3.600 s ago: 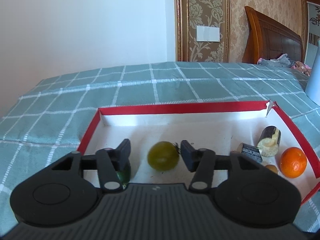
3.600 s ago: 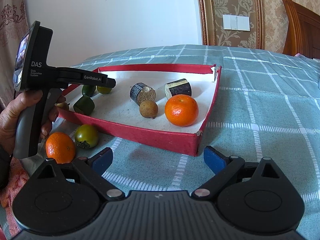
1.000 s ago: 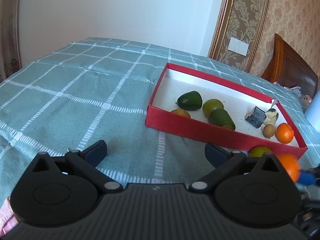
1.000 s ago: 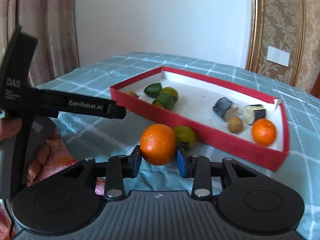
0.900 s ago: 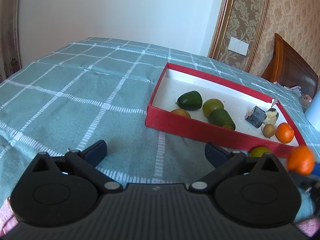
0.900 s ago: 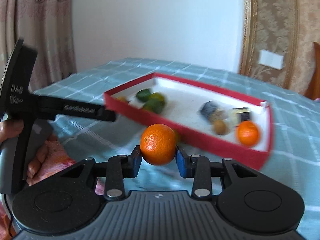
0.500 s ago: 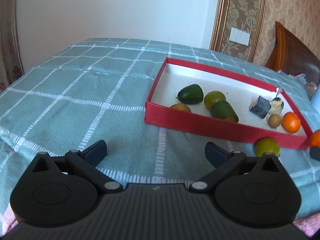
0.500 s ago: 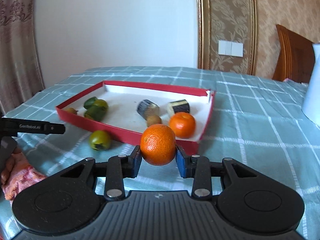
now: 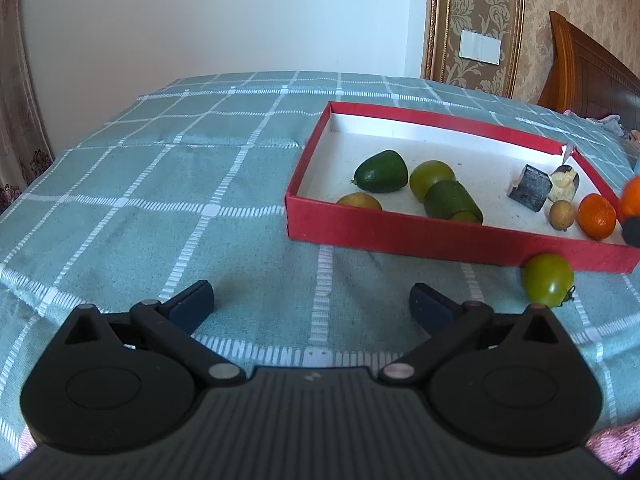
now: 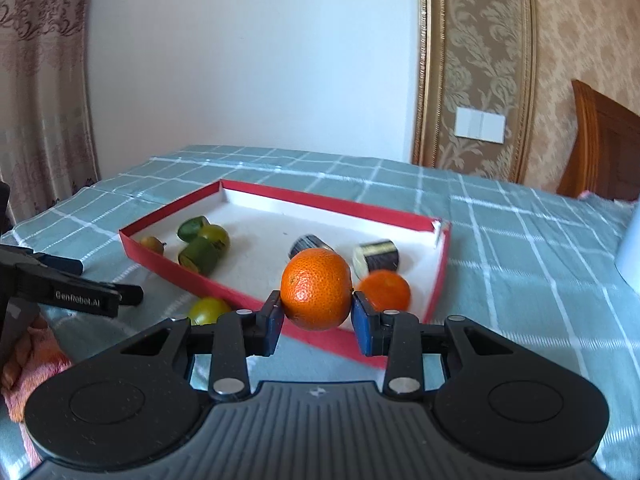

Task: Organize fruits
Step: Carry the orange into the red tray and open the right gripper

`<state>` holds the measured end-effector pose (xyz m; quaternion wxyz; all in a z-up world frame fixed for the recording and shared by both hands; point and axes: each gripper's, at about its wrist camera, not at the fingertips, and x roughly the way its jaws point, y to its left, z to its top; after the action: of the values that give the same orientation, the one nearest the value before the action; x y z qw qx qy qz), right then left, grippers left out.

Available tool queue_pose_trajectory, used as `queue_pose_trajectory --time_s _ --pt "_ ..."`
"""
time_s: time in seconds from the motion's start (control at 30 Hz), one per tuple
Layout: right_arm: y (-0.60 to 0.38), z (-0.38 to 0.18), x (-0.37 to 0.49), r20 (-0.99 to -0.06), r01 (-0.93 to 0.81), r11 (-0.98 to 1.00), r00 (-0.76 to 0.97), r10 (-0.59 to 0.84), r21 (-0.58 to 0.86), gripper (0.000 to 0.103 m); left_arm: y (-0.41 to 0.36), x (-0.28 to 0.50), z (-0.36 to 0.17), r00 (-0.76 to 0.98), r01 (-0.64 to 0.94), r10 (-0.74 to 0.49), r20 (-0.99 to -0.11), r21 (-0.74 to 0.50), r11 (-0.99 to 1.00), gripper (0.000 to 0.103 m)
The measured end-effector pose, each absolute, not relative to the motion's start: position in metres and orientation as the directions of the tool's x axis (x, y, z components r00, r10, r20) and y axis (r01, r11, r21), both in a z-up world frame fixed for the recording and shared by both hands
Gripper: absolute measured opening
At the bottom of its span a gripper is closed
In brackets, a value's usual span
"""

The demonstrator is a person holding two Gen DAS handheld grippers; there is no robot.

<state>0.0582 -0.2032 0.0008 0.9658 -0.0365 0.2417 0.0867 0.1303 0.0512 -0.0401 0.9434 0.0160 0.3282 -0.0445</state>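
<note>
The right gripper point(image 10: 317, 322) has its blue-padded jaws pressed on either side of a round, dimpled orange mandarin point(image 10: 316, 288), held off the cloth just in front of the near wall of the shallow red cardboard tray with a white floor point(image 10: 439, 256). In the left wrist view this held fruit shows only as an orange sliver at the right edge.

Inside the tray, close behind the held fruit, lies a second orange mandarin point(image 10: 385, 290). Beside it are a dark-skinned cut cylinder with a pale end point(image 10: 376, 257), another dark cut piece point(image 9: 529, 187) and a small round tan fruit point(image 9: 561, 215). At the tray's other end sit a dark green avocado-shaped fruit point(image 9: 382, 177), a yellow-green round fruit point(image 9: 432, 174), a second dark green fruit point(image 9: 452, 202) and a small brownish fruit point(image 9: 359, 201) against the near wall.

Outside the tray, just beside its near wall, a green tomato-like fruit with a stem point(image 9: 548, 279) rests on the teal bedspread with white grid lines point(image 9: 160, 200).

The left gripper point(image 9: 311, 300) hangs over bare bedspread with its jaws spread wide and nothing between them.
</note>
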Motion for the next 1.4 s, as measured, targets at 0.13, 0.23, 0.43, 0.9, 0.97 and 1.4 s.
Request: queue_pose_trajectory --time_s 0.13,0.23,0.43,0.9,0.97,1.4 --pt "-0.193 0.006 0.075 -0.489 -0.220 0.975 0.854 0.177 -0.032 0.036 0.051 0.130 -0.040 0.781 0.094 -0.074 -0.621 0.000 0.996 0.103" --pt "-0.183 0.007 0.090 -0.500 -0.236 0.970 0.847 0.180 -0.051 0.036 0.051 0.130 -0.040 0.781 0.095 -0.074 -0.621 0.000 0.996 0.103" --pt "-0.166 0.001 0.122 -0.540 -0.251 0.965 0.824 0.174 -0.071 0.036 0.051 0.130 -0.040 0.781 0.095 -0.076 -0.620 -0.003 0.995 0.103" --pt "-0.137 -0.015 0.164 -0.555 -0.249 0.957 0.822 0.127 -0.150 0.036 0.051 0.130 -0.040 0.781 0.095 -0.076 -0.620 -0.002 0.995 0.103" --pt "-0.135 -0.016 0.170 -0.563 -0.250 0.956 0.817 0.125 -0.151 0.036 0.051 0.130 -0.040 0.781 0.095 -0.076 -0.620 -0.002 0.995 0.103" --pt "-0.119 -0.029 0.190 -0.591 -0.246 0.944 0.804 0.073 -0.218 0.036 0.051 0.130 -0.040 0.781 0.095 -0.076 -0.620 -0.002 0.995 0.103"
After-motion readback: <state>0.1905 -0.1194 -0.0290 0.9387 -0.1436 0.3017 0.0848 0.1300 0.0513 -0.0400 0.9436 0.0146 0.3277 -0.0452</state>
